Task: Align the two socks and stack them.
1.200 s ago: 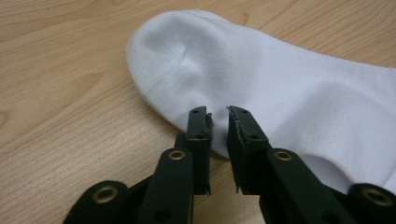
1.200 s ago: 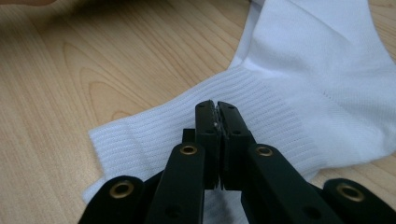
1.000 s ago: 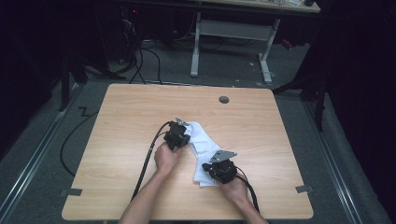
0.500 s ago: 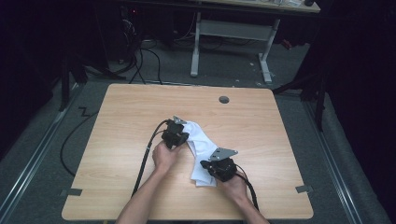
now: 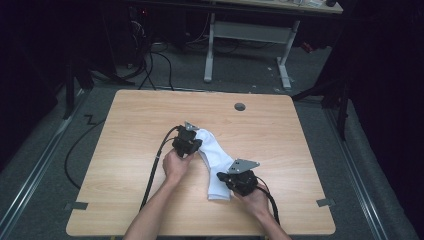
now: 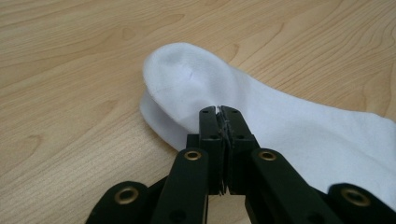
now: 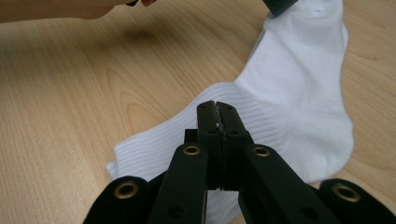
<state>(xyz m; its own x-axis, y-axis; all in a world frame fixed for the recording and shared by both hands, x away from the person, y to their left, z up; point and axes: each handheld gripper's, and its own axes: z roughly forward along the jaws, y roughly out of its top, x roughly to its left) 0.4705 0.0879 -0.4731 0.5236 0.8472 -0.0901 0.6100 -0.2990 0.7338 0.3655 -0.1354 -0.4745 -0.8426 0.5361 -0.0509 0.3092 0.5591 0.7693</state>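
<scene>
A white sock (image 5: pixel 215 160) lies on the wooden table (image 5: pixel 140 120), running from the middle toward the near edge; a second white layer shows beneath it. My left gripper (image 5: pixel 196 145) is at the far, toe end (image 6: pixel 187 79), its jaws (image 6: pixel 219 110) pressed together with a sliver of white fabric between the tips. My right gripper (image 5: pixel 224 176) is at the near end, jaws (image 7: pixel 217 105) shut over the ribbed cuff (image 7: pixel 159 144). The left gripper's black tip (image 7: pixel 280 5) touches the toe in the right gripper view.
A round cable hole (image 5: pixel 240 106) sits near the table's far edge. The left gripper's black cable (image 5: pixel 152 172) trails off the near edge. Grey tape marks (image 5: pixel 76 205) lie at the near corners. Another desk's white legs (image 5: pixel 210 50) stand on the floor beyond.
Both grippers stay on the sock ends. The left hand has edged slightly farther away, drawing the sock a little straighter; the right hand has barely moved.
</scene>
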